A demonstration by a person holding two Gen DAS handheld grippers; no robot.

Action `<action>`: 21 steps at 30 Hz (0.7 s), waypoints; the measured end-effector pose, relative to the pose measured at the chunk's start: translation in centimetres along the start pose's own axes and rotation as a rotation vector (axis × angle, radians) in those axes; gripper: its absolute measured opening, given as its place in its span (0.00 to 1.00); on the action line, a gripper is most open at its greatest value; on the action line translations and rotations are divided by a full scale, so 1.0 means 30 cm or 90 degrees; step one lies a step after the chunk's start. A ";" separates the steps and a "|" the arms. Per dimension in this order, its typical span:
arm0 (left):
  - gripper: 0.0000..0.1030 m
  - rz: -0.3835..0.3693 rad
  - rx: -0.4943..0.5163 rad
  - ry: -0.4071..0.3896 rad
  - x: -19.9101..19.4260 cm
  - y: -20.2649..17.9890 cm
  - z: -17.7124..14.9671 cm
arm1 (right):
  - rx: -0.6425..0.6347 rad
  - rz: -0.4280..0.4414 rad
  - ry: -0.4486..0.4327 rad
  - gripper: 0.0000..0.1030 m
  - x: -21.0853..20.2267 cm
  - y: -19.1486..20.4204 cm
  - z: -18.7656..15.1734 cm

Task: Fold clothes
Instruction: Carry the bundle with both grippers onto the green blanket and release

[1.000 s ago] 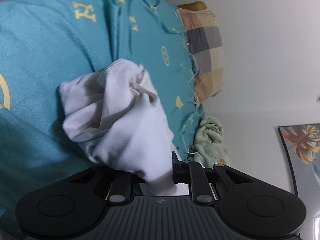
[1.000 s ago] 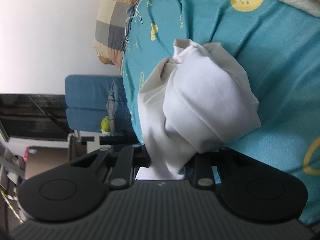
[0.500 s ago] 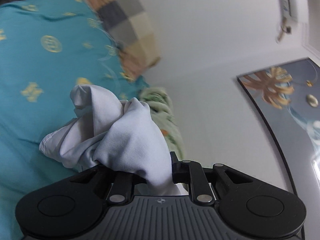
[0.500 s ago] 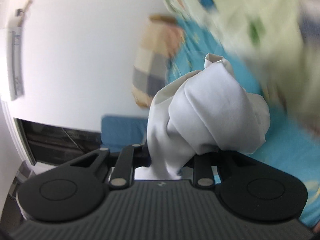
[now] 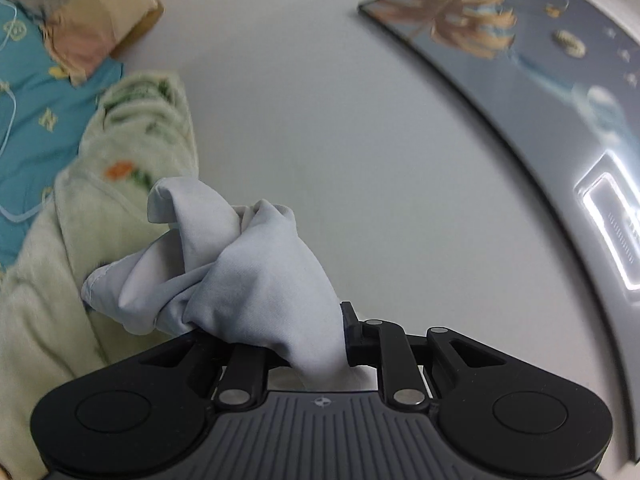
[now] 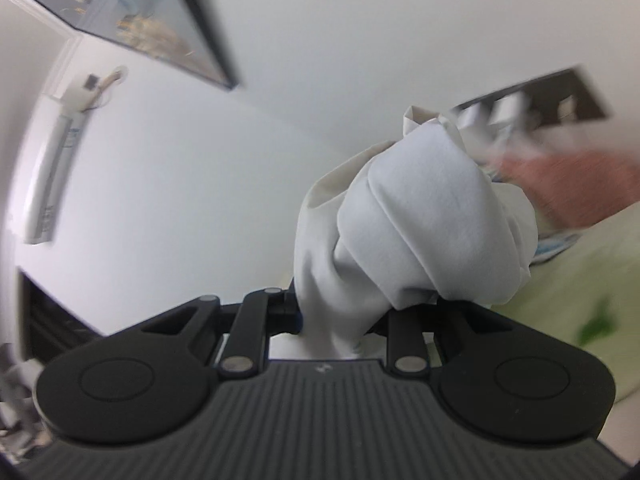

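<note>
A plain white wall (image 5: 320,128) fills most of both wrist views, with a dark-framed picture (image 5: 532,52) hanging on it. The left gripper (image 5: 304,344) is nearly closed, its jaws pinching a bunched fold of the white garment (image 5: 240,276), which is lifted clear of the teal bedsheet (image 5: 36,120) at the left edge, beside a pale green blanket (image 5: 72,240). The right gripper (image 6: 340,320) is likewise narrowed and clamped on another wad of this white garment (image 6: 432,216), over the blanket's near edge.
</note>
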State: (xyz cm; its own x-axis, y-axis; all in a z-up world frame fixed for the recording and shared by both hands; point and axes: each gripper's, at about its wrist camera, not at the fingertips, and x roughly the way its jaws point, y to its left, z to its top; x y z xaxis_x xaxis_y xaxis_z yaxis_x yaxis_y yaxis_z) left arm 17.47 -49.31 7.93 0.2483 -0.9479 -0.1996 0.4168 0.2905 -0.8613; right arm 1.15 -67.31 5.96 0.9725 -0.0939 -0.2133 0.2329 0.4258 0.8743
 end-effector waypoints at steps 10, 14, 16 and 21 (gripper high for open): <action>0.21 0.044 -0.057 0.108 0.082 0.295 -0.328 | 0.030 -0.152 0.089 0.25 -0.059 -0.302 -0.116; 0.48 0.083 0.004 0.133 0.083 0.265 -0.324 | 0.062 -0.149 0.094 0.28 -0.064 -0.316 -0.134; 0.67 0.099 0.039 0.134 0.064 0.233 -0.325 | 0.058 -0.146 0.101 0.30 -0.076 -0.312 -0.137; 0.80 0.153 0.147 0.130 -0.014 0.123 -0.300 | -0.016 -0.152 0.086 0.49 -0.176 -0.236 -0.163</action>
State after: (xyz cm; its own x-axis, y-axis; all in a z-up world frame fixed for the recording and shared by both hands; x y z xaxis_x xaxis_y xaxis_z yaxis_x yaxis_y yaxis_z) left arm 11.03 -49.01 0.64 0.1935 -0.8493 -0.4911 0.5600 0.5067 -0.6555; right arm -5.68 -65.43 -1.25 0.8794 -0.0745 -0.4702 0.4541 0.4278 0.7815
